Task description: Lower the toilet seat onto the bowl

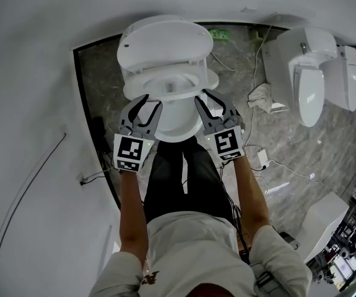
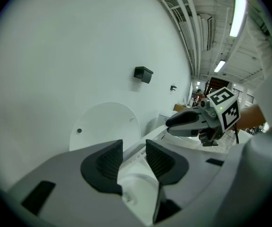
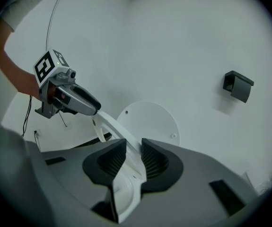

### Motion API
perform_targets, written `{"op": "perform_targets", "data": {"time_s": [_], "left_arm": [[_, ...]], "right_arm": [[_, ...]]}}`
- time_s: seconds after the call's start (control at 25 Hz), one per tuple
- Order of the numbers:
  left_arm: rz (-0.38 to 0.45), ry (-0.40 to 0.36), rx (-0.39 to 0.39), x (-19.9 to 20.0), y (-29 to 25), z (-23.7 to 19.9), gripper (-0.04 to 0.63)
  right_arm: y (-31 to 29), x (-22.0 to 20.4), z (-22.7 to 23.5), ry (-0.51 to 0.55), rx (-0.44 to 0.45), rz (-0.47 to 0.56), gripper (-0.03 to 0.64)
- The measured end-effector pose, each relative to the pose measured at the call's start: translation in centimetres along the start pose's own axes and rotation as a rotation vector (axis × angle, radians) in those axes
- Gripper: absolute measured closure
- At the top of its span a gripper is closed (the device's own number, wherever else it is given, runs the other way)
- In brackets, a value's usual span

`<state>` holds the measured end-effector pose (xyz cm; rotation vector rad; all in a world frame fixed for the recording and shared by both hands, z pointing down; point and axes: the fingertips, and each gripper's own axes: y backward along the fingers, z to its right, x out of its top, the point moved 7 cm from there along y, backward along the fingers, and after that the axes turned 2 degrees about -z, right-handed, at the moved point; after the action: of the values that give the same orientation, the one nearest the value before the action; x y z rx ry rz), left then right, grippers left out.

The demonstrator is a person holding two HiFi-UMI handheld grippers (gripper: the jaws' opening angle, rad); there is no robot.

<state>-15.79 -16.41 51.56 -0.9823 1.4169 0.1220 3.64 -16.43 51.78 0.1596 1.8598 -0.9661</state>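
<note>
Lowering is judged partly done: the toilet seat (image 1: 139, 85) is held tilted above the bowl (image 1: 179, 126), its front rim clamped by the left gripper (image 1: 151, 103) and right gripper (image 1: 204, 98); seating remains.

Shows a plain white wall (image 1: 29, 73) with a black bracket (image 3: 238, 85), grey marbled floor (image 1: 301, 147) strewn with cables (image 1: 255, 60), strip lights (image 2: 238, 11) overhead.

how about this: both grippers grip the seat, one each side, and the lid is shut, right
Not the lid: it stands raised, as the right gripper view shows. The left gripper and right gripper do grip the toilet seat, one each side.
</note>
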Motion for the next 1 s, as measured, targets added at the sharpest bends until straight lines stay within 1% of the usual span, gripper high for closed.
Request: {"op": "perform_targets", "data": {"time_s": [0.16, 0.44, 0.6, 0.64, 0.68, 0.88, 1.0], "left_arm": [[0.0, 0.049, -0.004, -0.6, 0.6, 0.6, 0.446], [-0.022, 0.086, 0.016, -2.1, 1.4, 2.0, 0.446], [-0.031, 0.117, 0.054, -3.1, 2.0, 3.0, 0.456], [-0.026, 0.131, 0.067, -3.3, 2.2, 3.3, 0.489], [-0.022, 0.143, 0.078, -3.6, 2.3, 3.6, 0.5], [-0.02, 0.166, 0.118, -5.0, 2.8, 4.9, 0.505], [-0.029, 0.171, 0.133, -5.9, 3.0, 5.7, 0.508]], "right_arm": [[0.8, -0.6, -0.7, -0.008, 0.014, -0.009, 0.503], [2.0, -2.0, -1.7, -0.009, 0.062, -0.009, 0.502], [2.6, -3.0, -2.4, -0.006, 0.095, -0.01, 0.503], [2.8, -3.2, -2.6, -0.004, 0.104, -0.01, 0.503], [3.0, -3.4, -2.7, -0.004, 0.112, -0.01, 0.503], [3.8, -4.6, -3.5, -0.015, 0.145, -0.009, 0.503], [4.3, -5.5, -3.9, -0.054, 0.166, -0.006, 0.506]]}}
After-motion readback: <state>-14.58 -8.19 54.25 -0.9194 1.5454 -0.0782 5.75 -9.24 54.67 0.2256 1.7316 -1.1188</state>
